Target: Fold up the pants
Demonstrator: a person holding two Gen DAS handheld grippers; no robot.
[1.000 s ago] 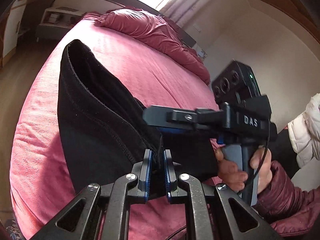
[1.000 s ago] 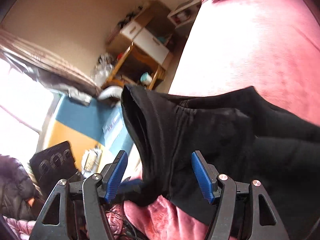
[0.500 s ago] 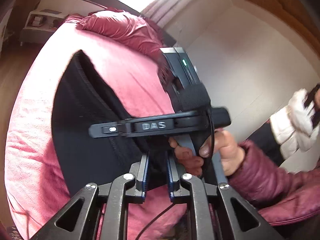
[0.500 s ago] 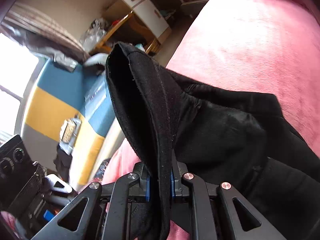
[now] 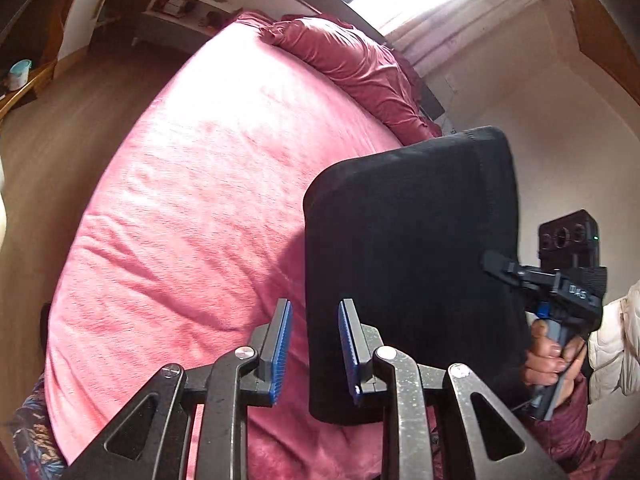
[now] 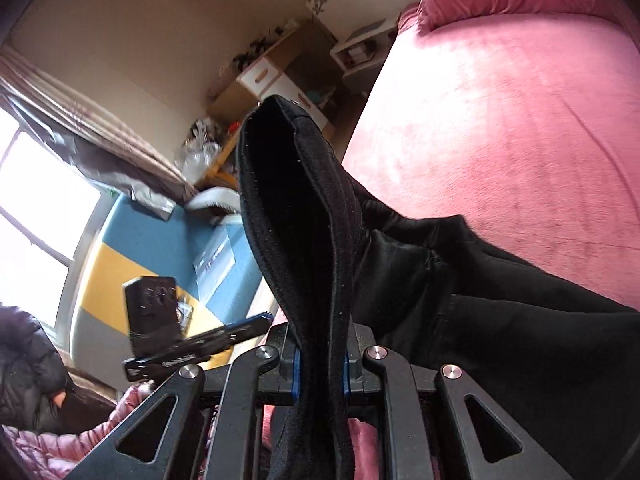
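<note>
Black pants [image 5: 408,264]: held raised over the pink bed [image 5: 200,200] (one end trailing on it). Right gripper [image 6: 319,364]: pads clamped on the fabric edge. Left gripper [image 5: 314,344]: jaws just opened, parted, fabric edge between them, not pressed.

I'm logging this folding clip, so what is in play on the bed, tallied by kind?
Black pants: 1
Handheld tongs: 2, the left tongs and the right tongs
Pink bedspread: 1
Pink pillow: 1
Total: 5
</note>
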